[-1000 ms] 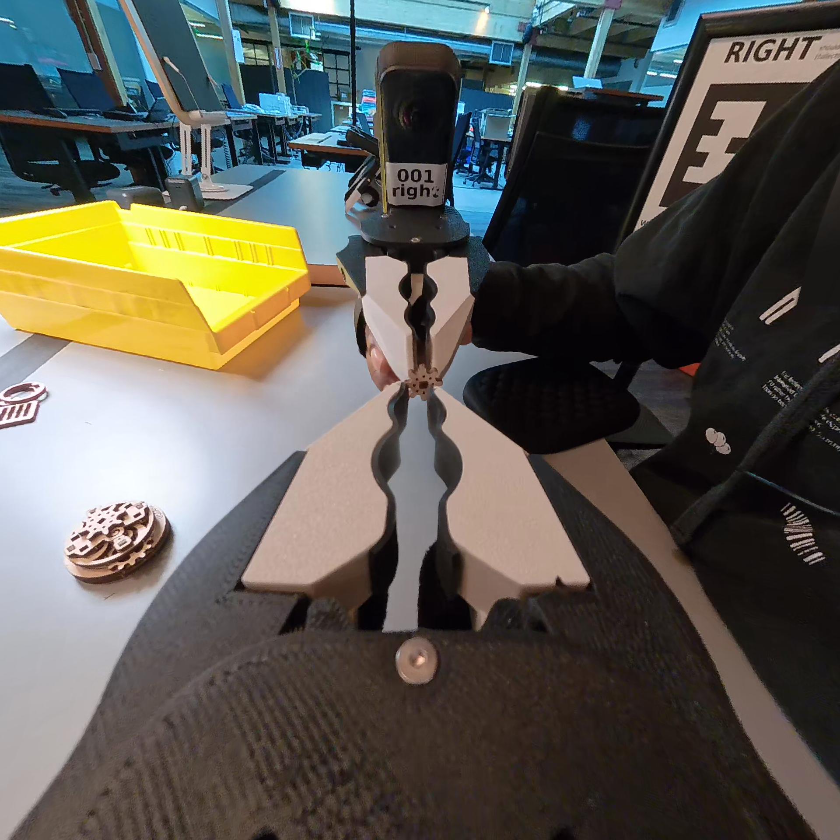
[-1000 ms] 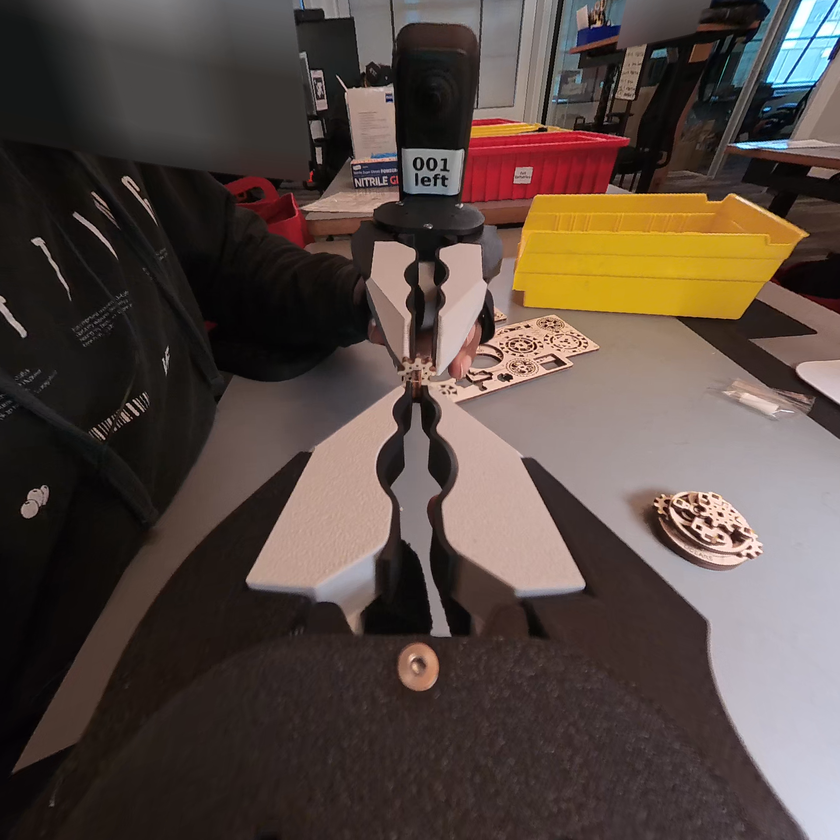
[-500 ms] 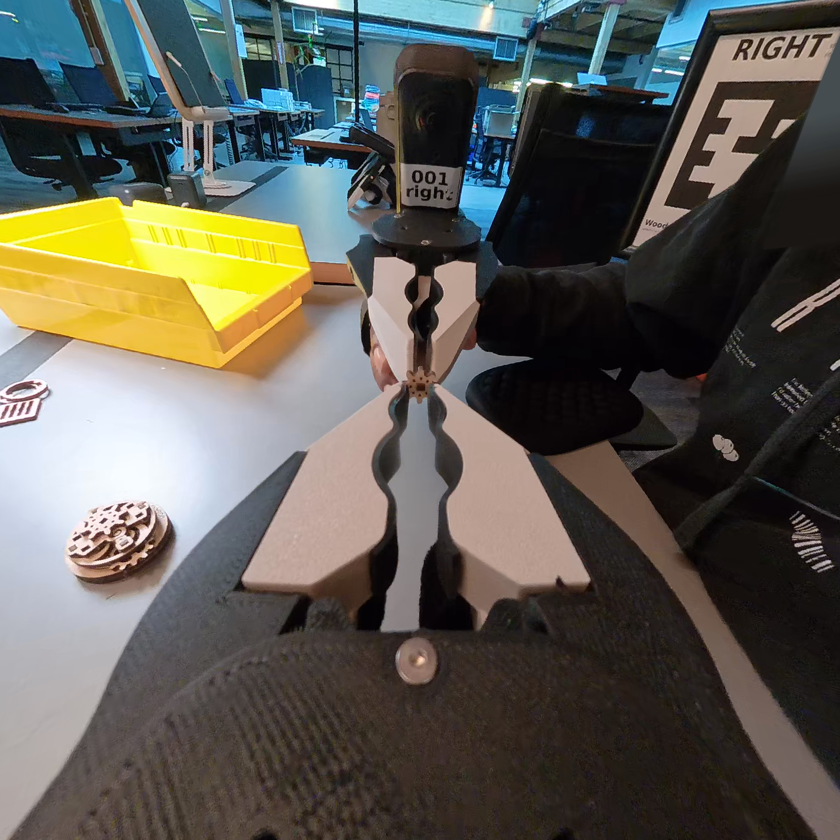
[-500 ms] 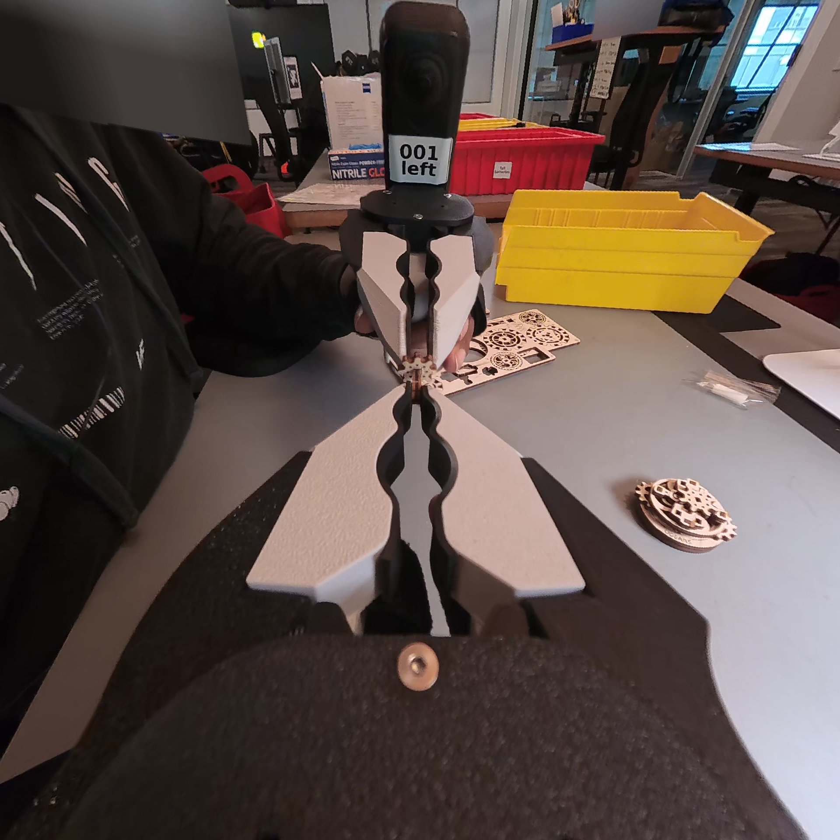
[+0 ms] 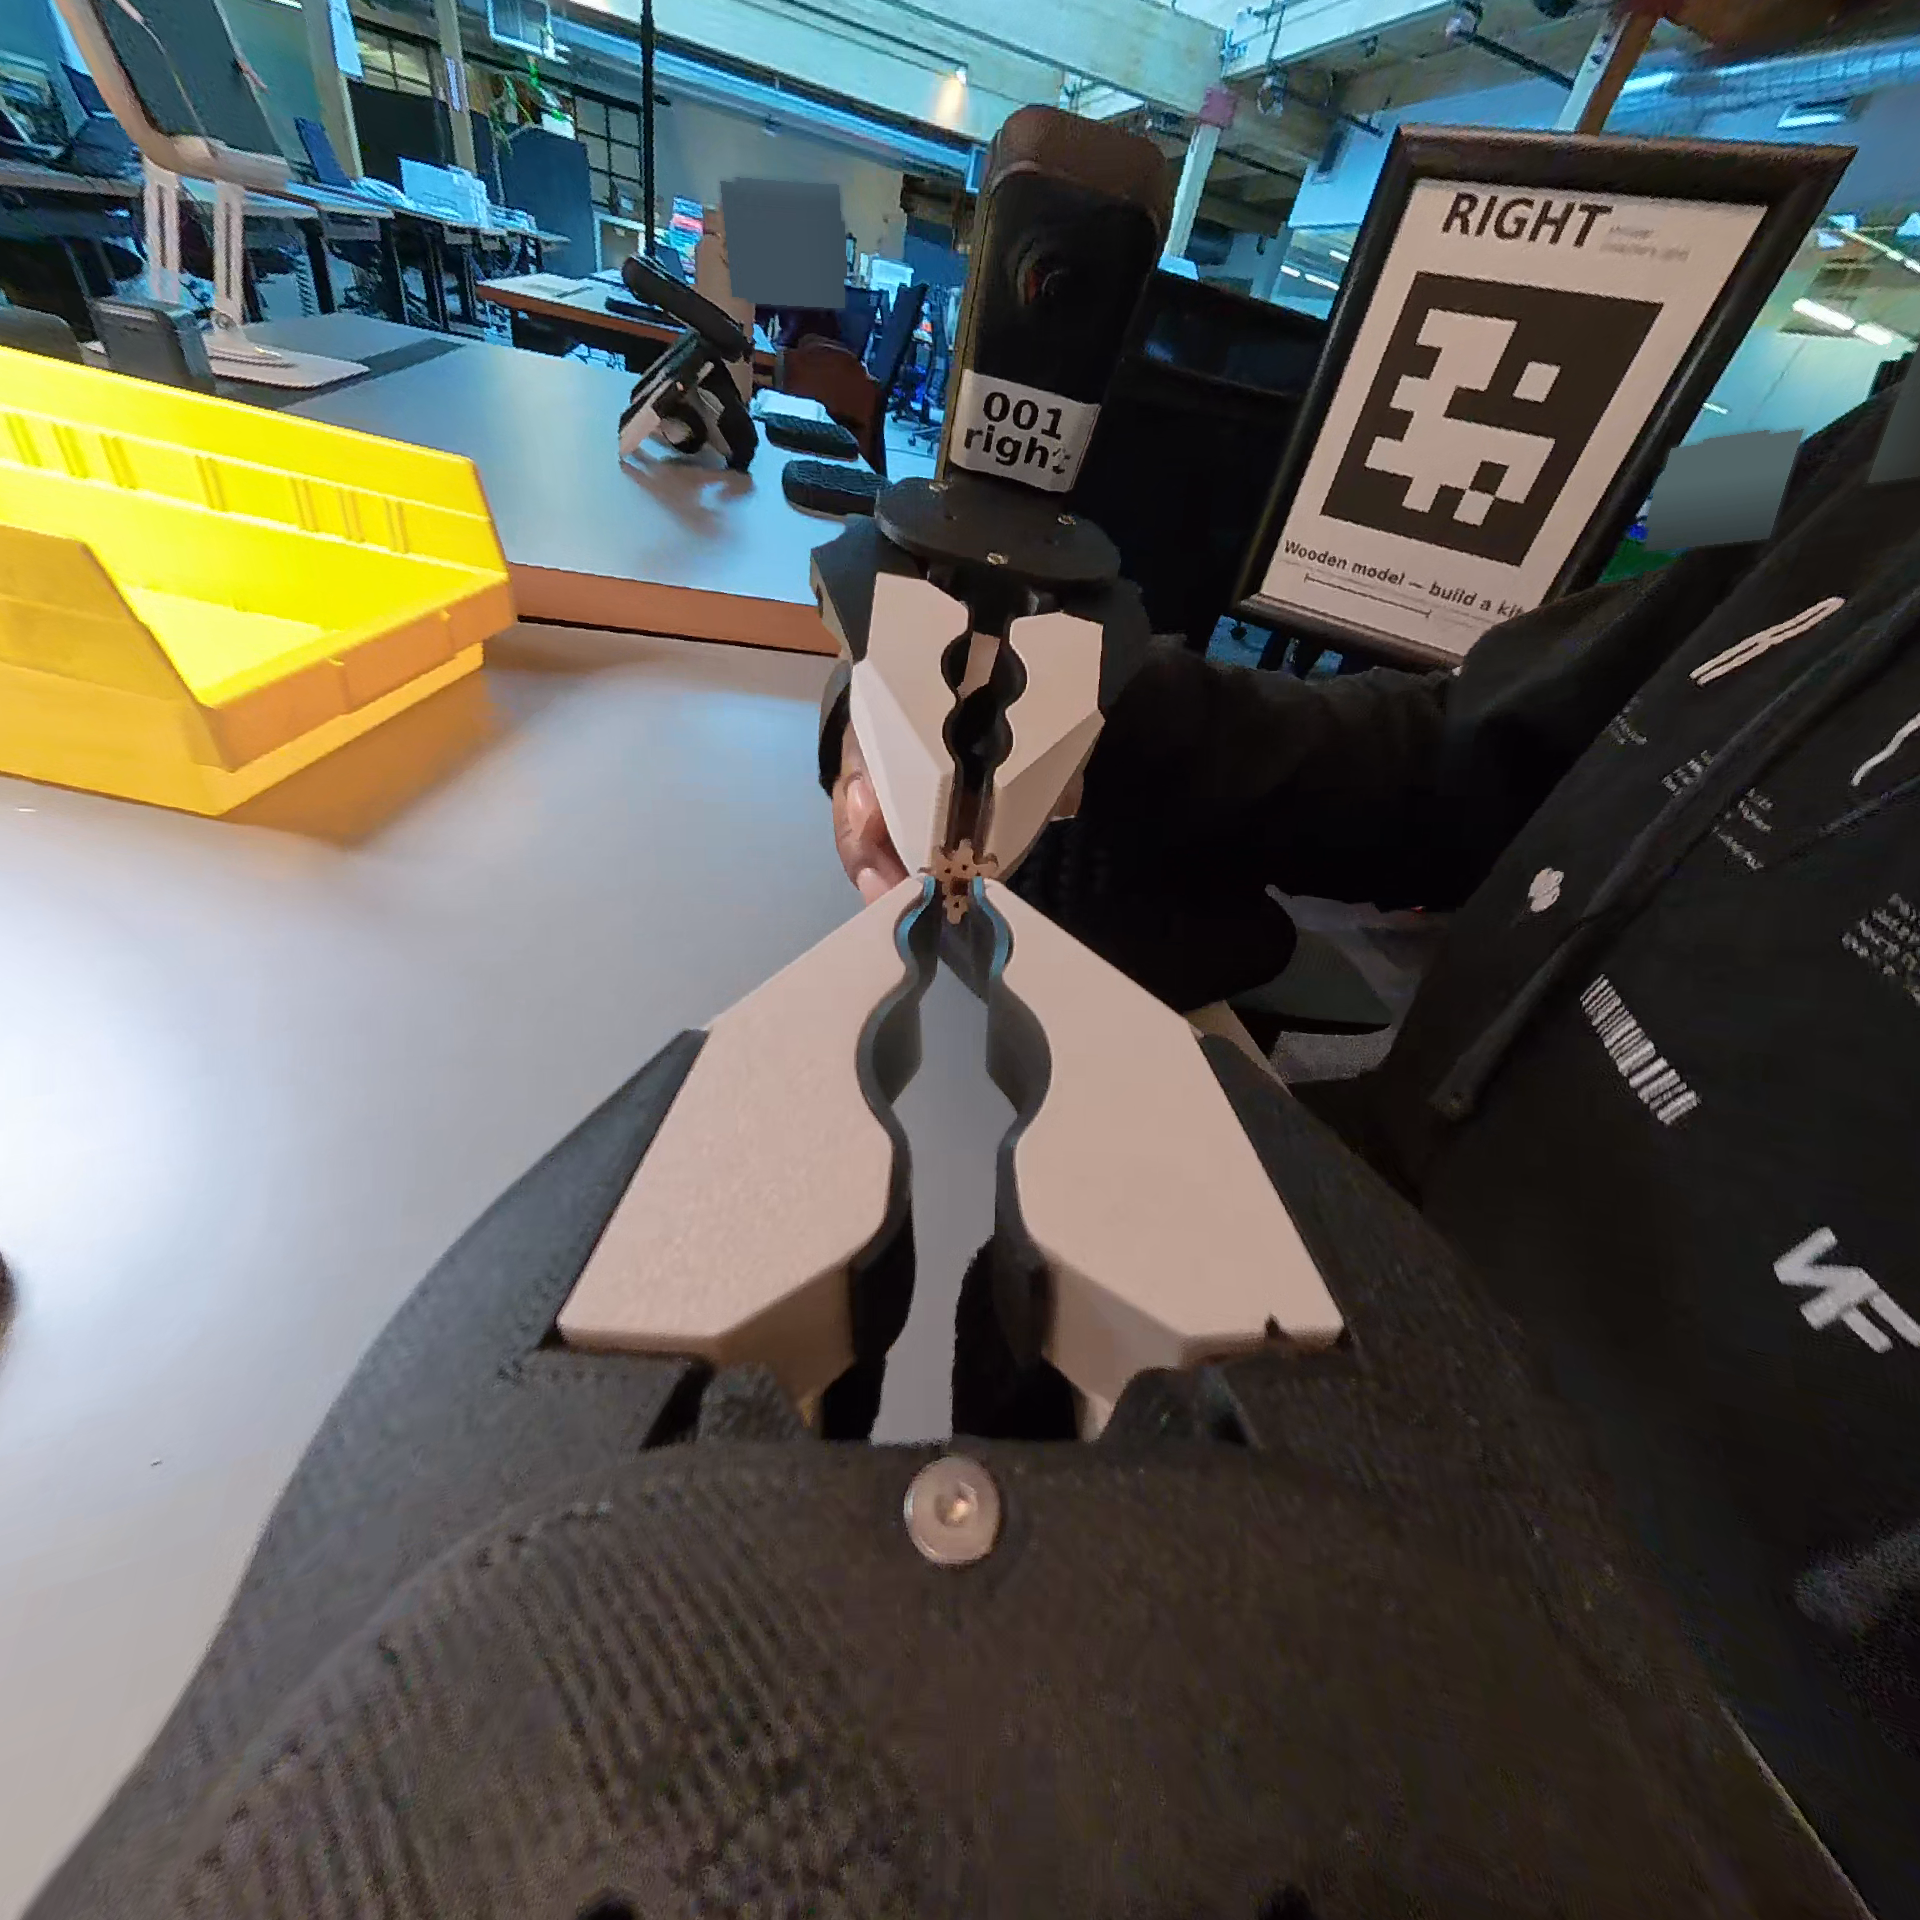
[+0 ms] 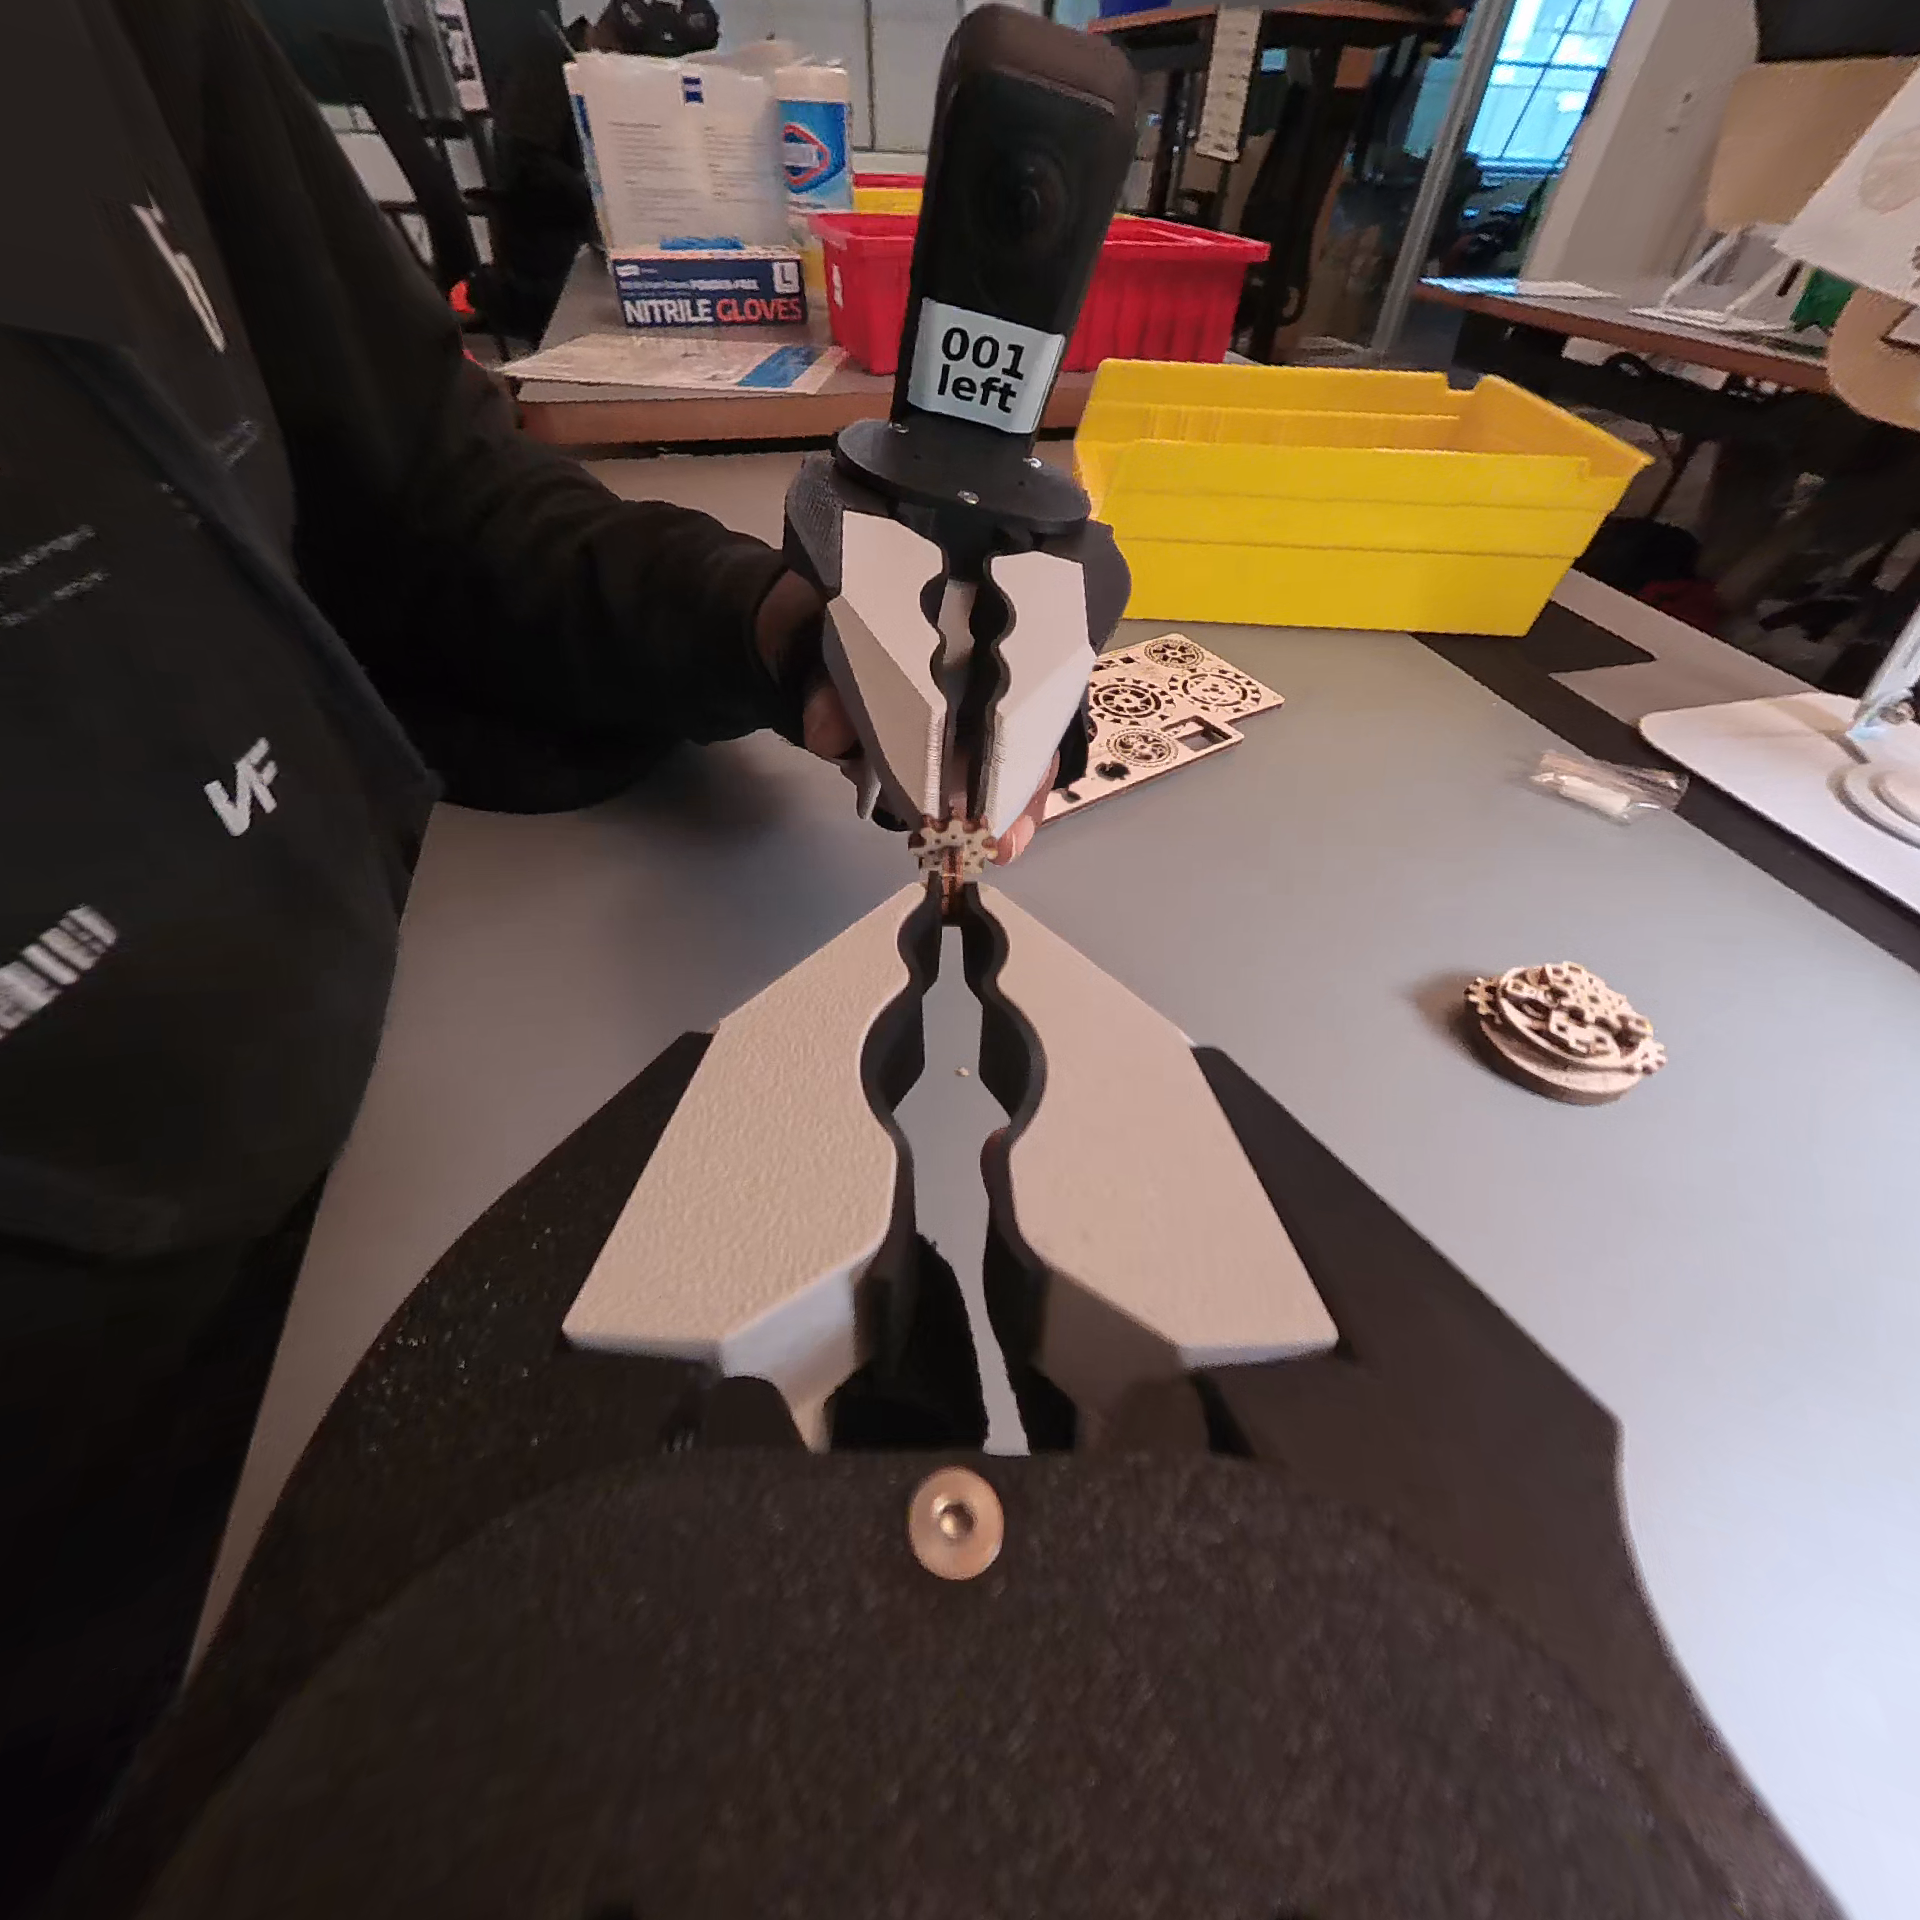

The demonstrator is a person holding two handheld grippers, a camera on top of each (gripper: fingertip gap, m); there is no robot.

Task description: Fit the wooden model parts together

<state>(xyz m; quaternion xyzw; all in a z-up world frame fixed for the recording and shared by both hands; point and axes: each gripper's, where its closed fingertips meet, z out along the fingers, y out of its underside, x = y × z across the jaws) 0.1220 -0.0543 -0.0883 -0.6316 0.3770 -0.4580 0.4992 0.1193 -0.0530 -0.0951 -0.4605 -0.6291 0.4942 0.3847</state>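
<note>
My left gripper (image 5: 958,896) and my right gripper (image 6: 948,896) meet tip to tip above the grey table (image 5: 312,1039). Both are shut on a small wooden gear part (image 6: 951,844), also seen in the left wrist view (image 5: 964,864). A thin wooden stem sits between each gripper's own tips. I cannot tell which piece belongs to which gripper. The right gripper (image 5: 966,831) faces me in the left wrist view, the left gripper (image 6: 954,816) in the right wrist view. A round wooden gear model (image 6: 1564,1029) lies on the table to the right.
A flat wooden sheet of cut parts (image 6: 1164,707) lies behind the left gripper. A yellow bin (image 6: 1340,499) stands at the back, also seen in the left wrist view (image 5: 208,582). A small plastic bag (image 6: 1605,779) and a white board (image 6: 1787,769) lie at right. A framed sign (image 5: 1496,416) stands behind. Both grippers' tips are close together, under 4 cm apart. Left tips and right tips are each some 20 cm from the round wooden gear model (image 6: 1564,1029).
Both grippers stay tip to tip on the gear part. The left wrist view has swung to the right, so the round model has left it. The left gripper looks closer in the right wrist view.
</note>
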